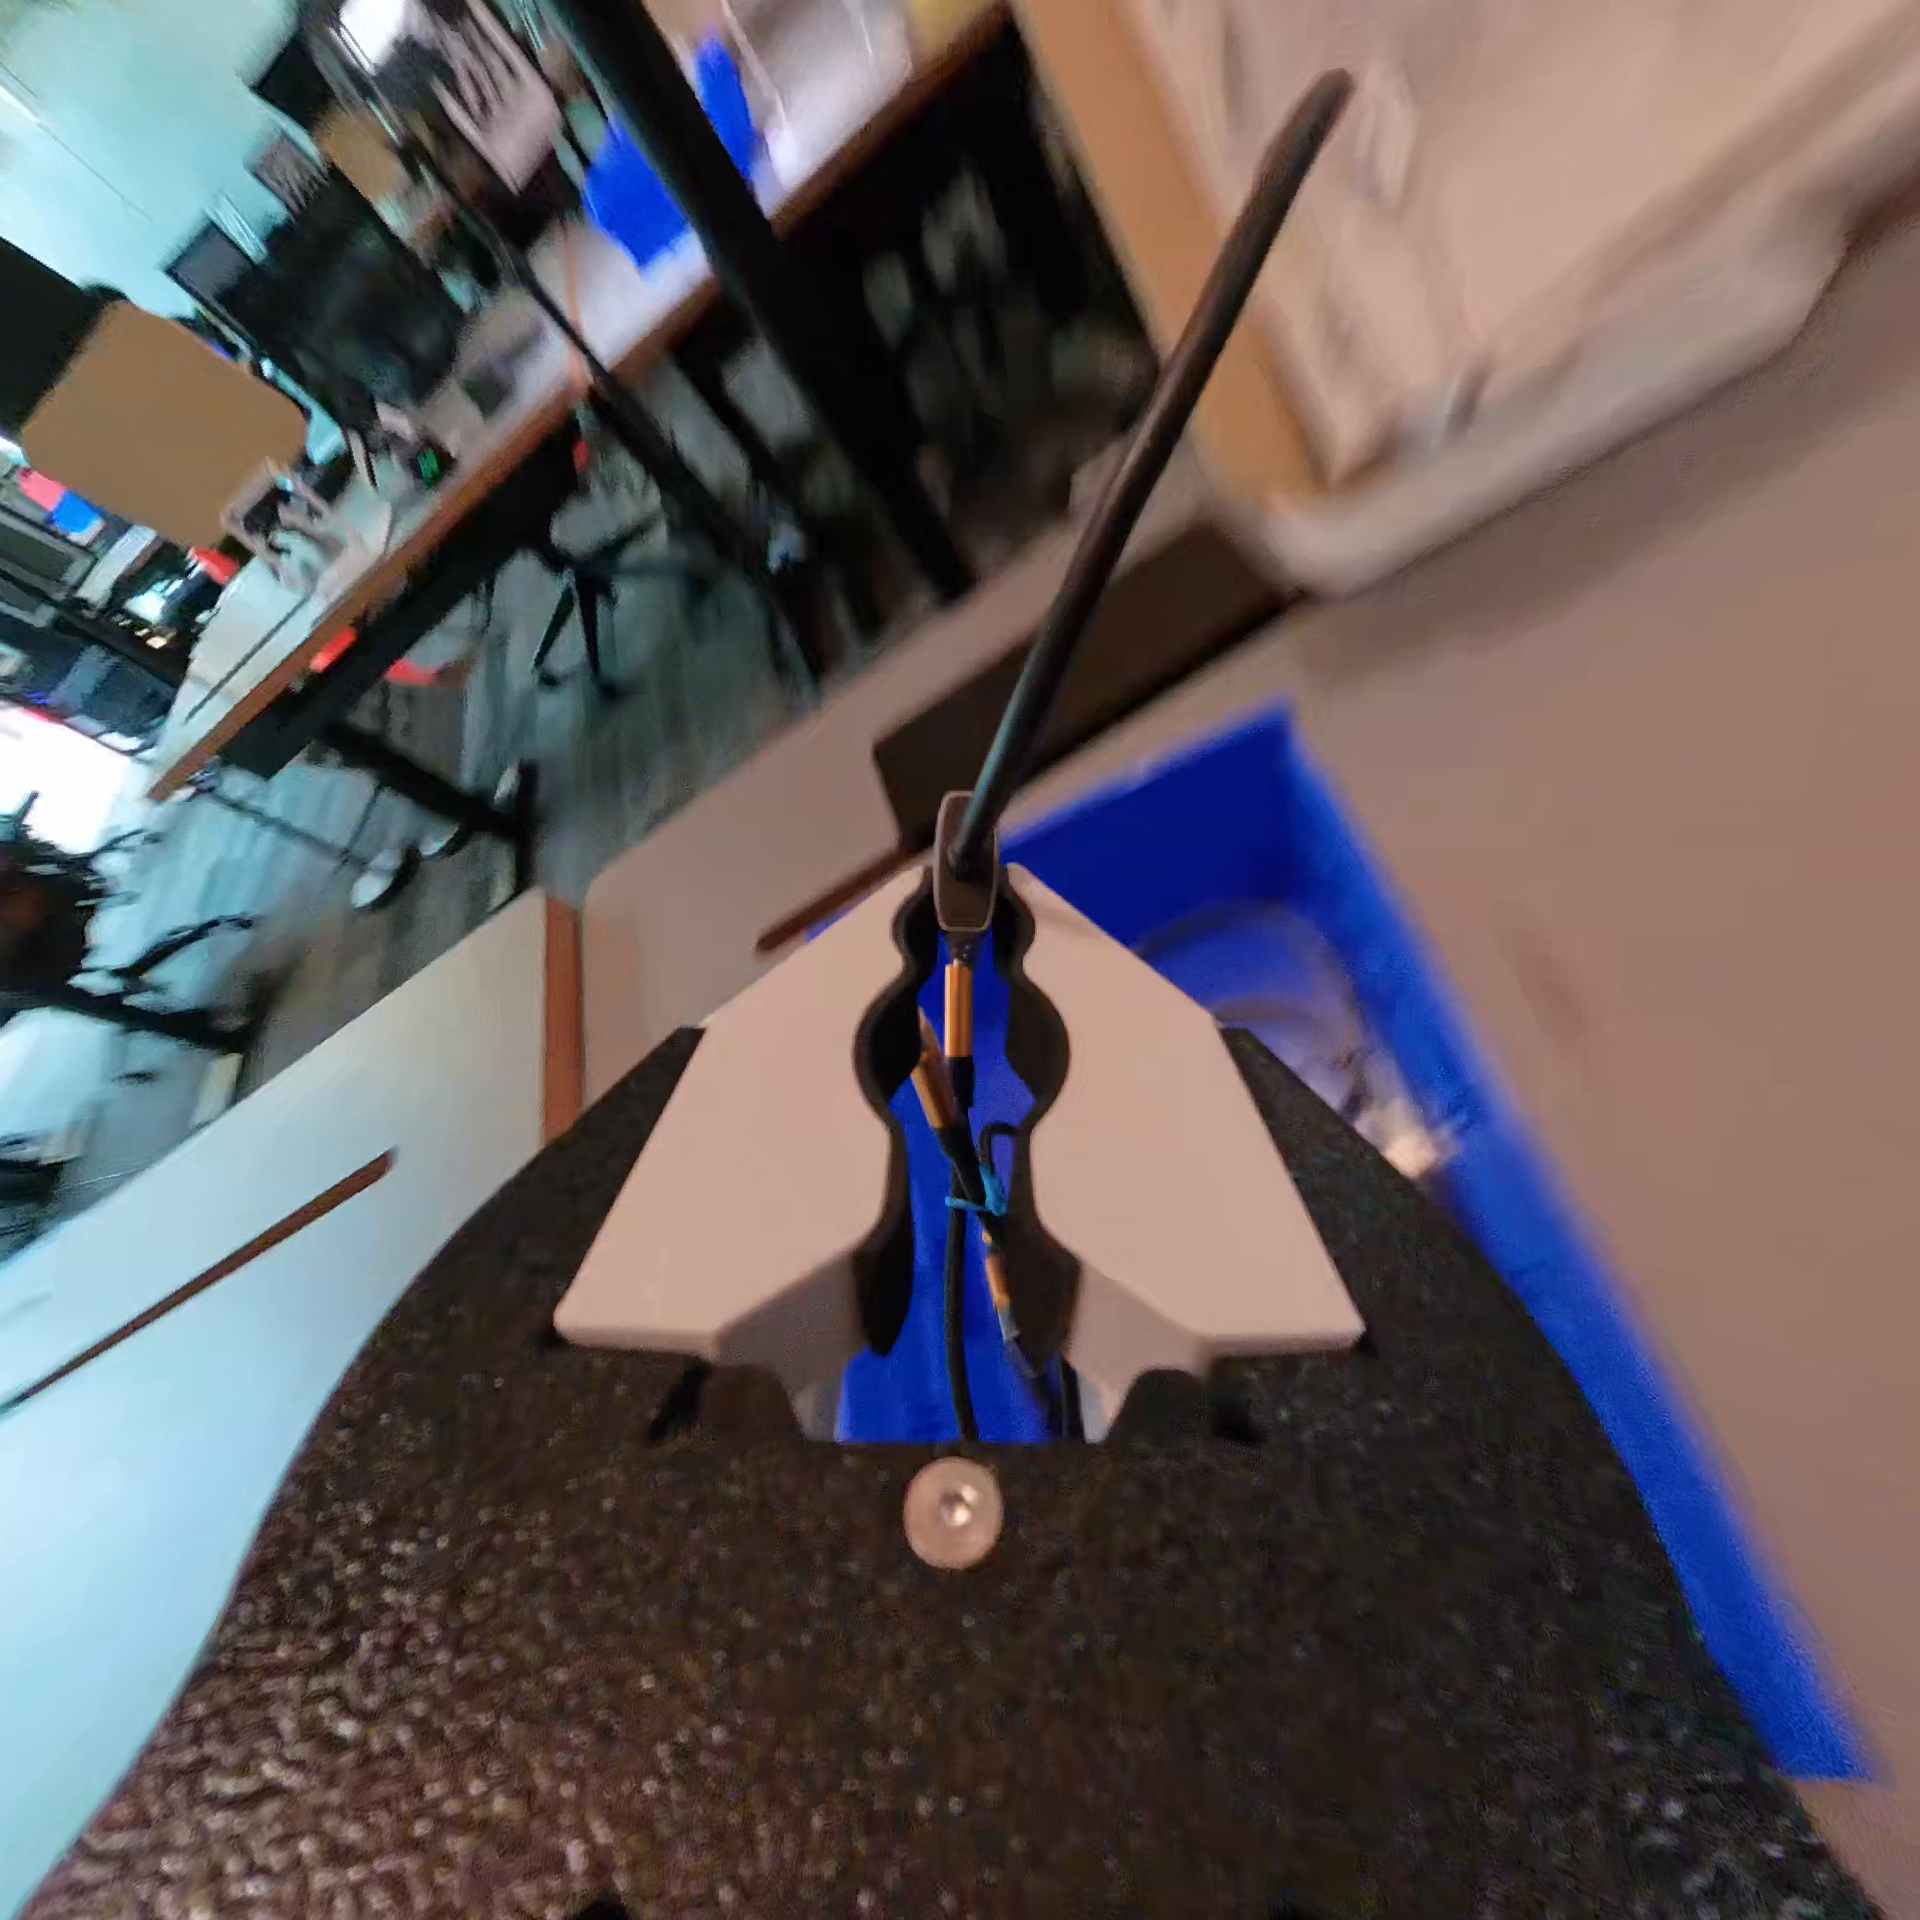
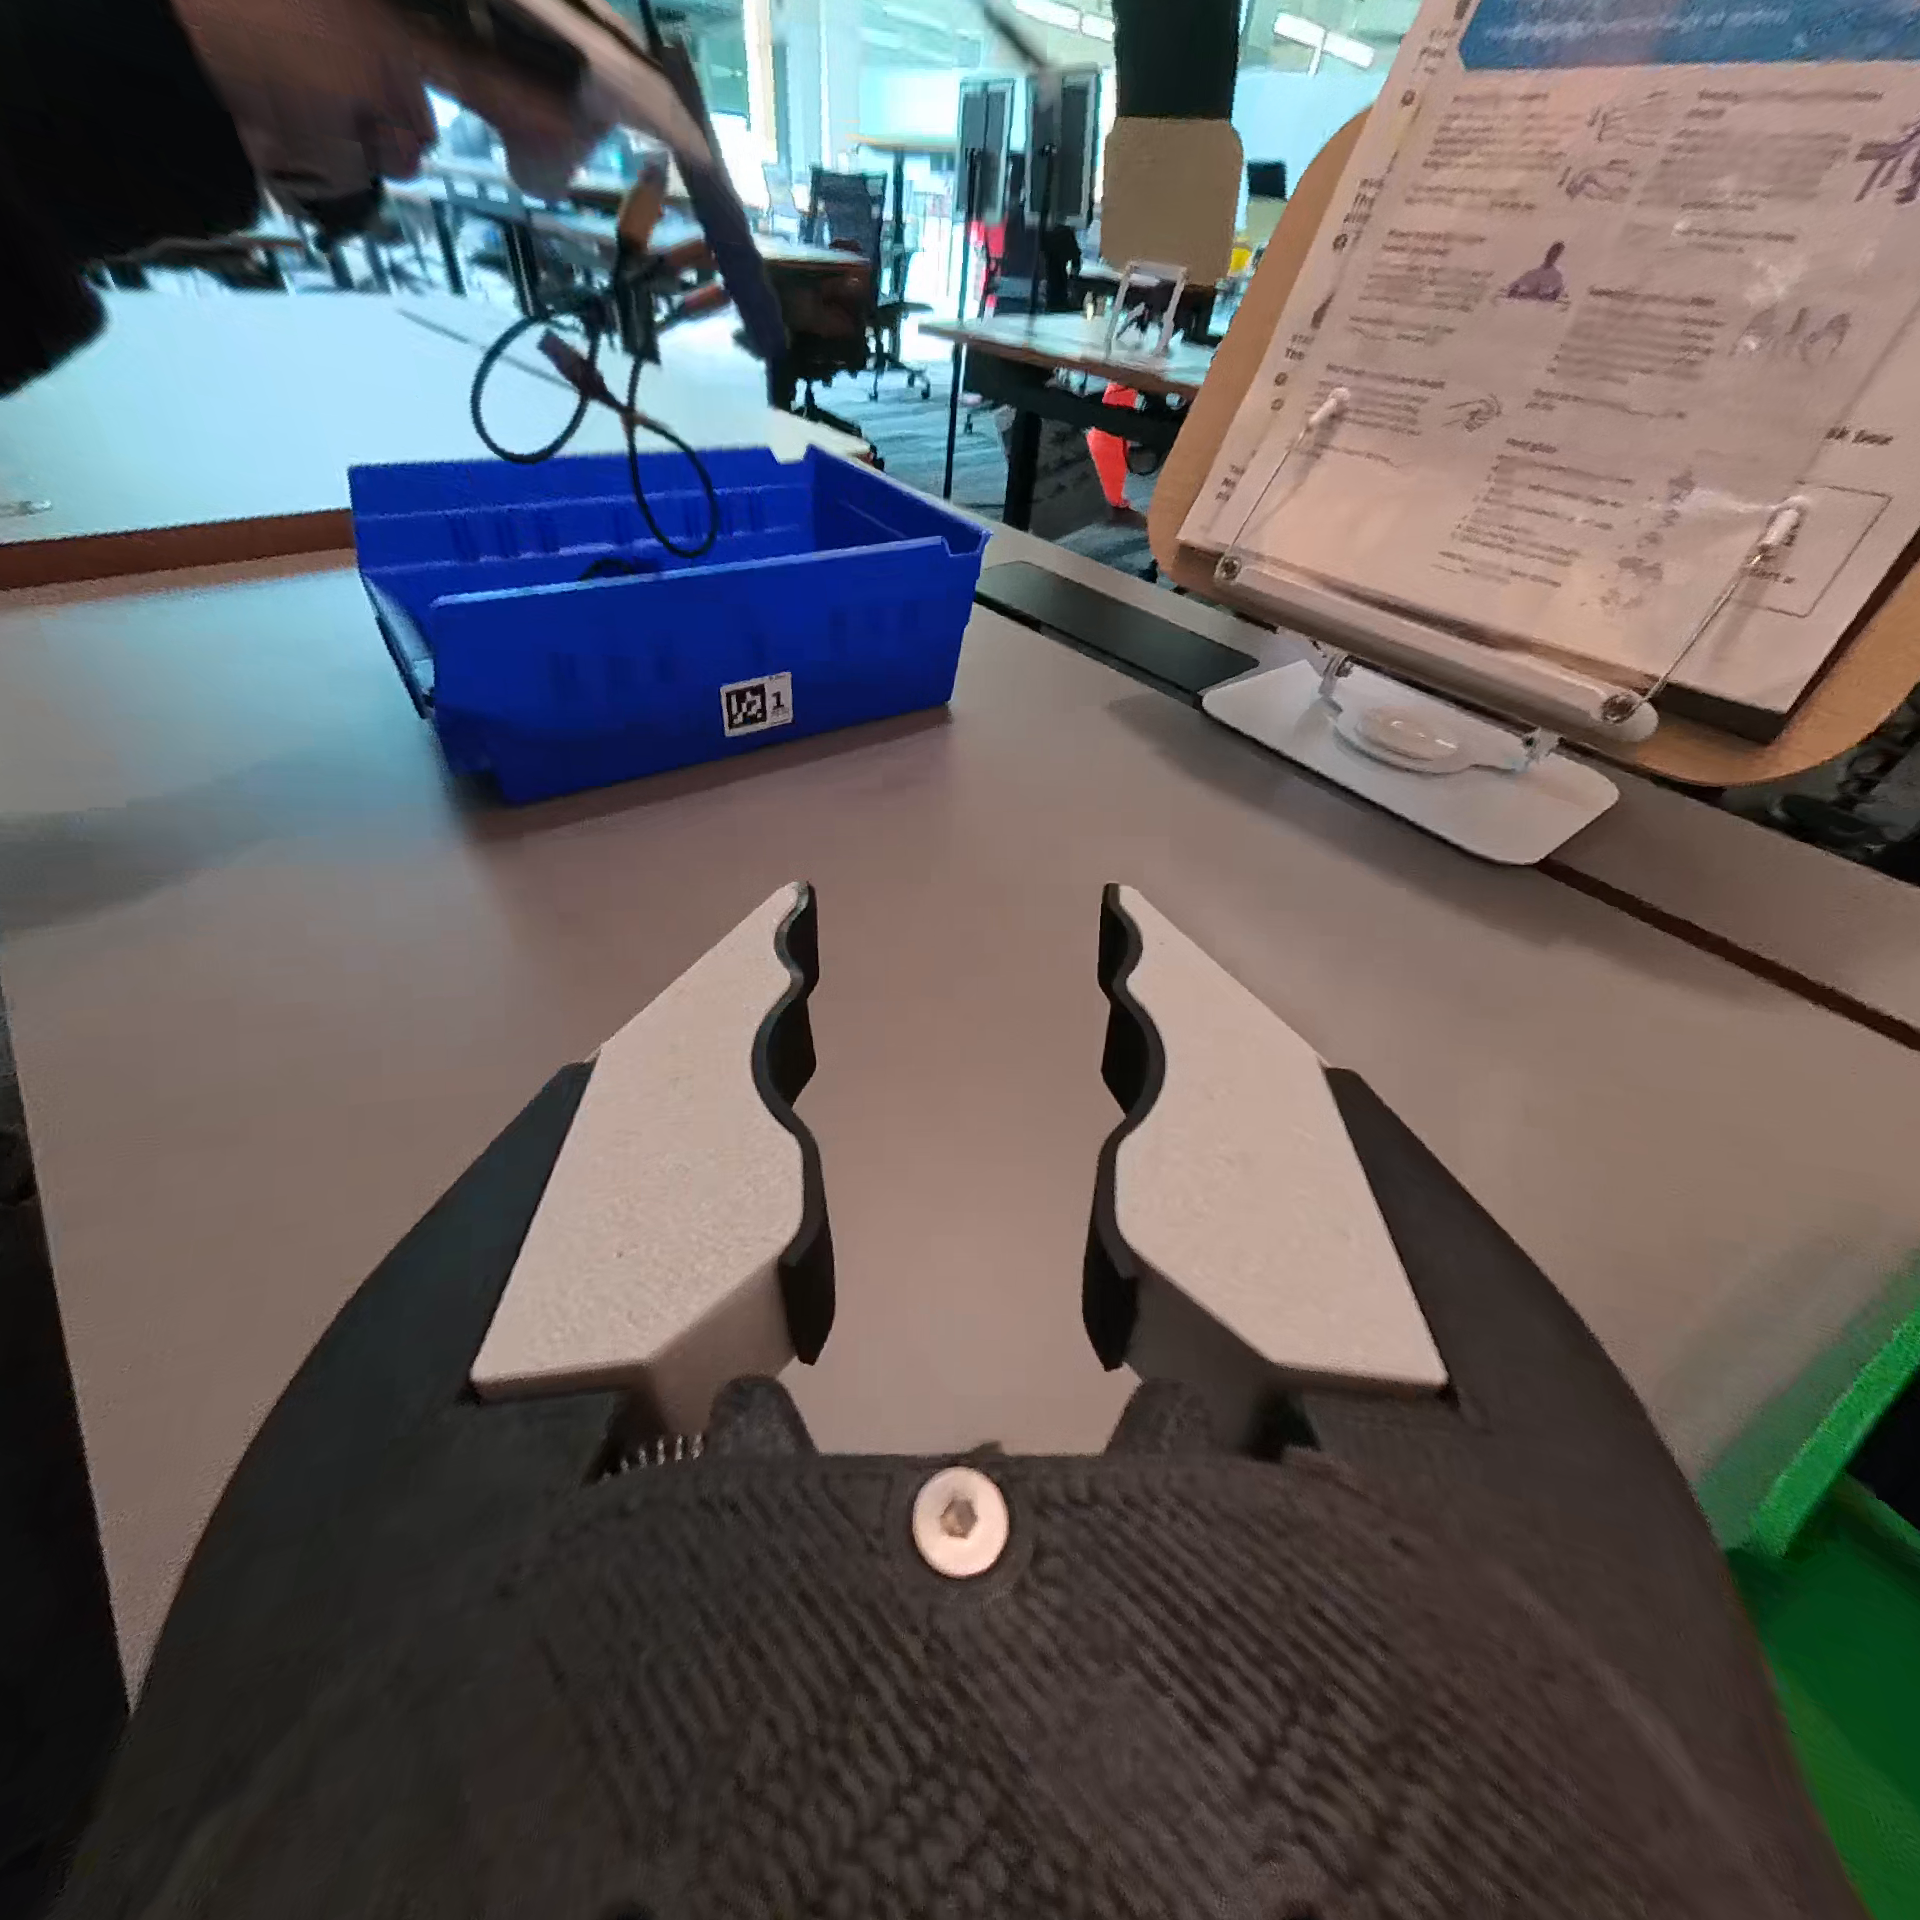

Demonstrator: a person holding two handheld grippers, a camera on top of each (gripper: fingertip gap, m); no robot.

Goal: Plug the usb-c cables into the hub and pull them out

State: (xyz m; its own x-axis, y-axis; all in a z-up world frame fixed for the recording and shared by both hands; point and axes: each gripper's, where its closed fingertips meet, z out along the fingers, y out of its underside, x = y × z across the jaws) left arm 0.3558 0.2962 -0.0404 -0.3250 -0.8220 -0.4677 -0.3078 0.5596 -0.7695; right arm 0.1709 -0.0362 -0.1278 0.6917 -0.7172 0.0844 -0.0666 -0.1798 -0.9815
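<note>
While one gripper (image 1: 966, 883) pinches cables (image 1: 961, 1195), one gripper (image 2: 958, 914) gapes.

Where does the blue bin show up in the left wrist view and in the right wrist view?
Left wrist view: the blue bin lies right of centre, under and behind the left gripper, whose fingers pinch a black cable.
Right wrist view: the bin sits upper left of centre on the grey table.
Shared landmark: the cable dangling into the bin.
</note>
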